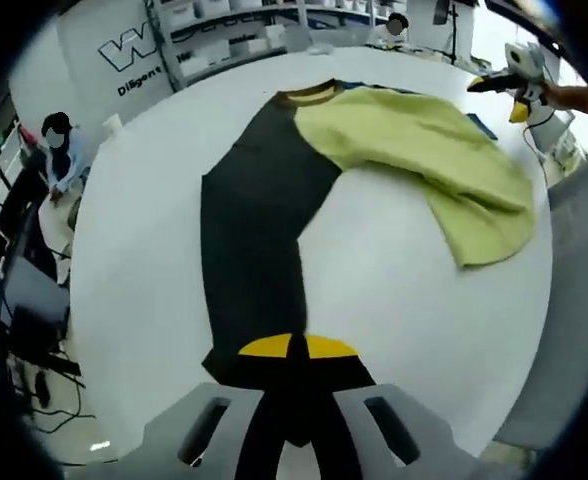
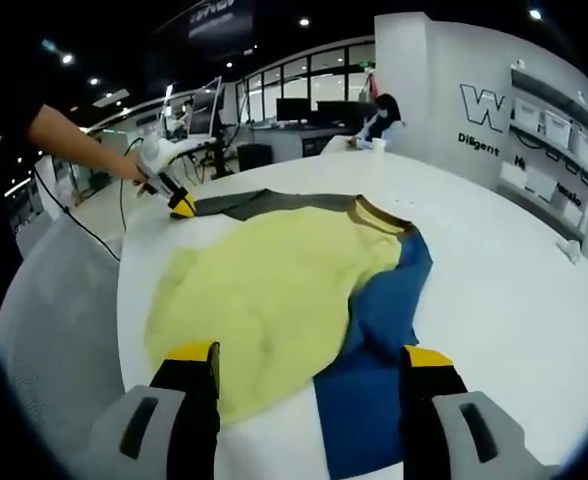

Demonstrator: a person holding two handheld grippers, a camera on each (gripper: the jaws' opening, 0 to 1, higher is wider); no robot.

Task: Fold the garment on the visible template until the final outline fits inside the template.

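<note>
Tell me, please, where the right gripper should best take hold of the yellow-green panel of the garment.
Probably its near hem, which lies flat and free between the open jaws of the right gripper. Come straight forward and low over the white table, pinching that edge alone.

"Diligent" under "W" on wall (image 2: 494,120)

The sweatshirt (image 2: 274,300) looks like soft matt cloth, kinda fleecy on the pale yellow part, smoother on the blue and dark grey bits. bench (image 2: 514,290) is smooth white with a slight sheen, hand-held gripper (image 2: 309,400) looks like matt grey plastic
</note>
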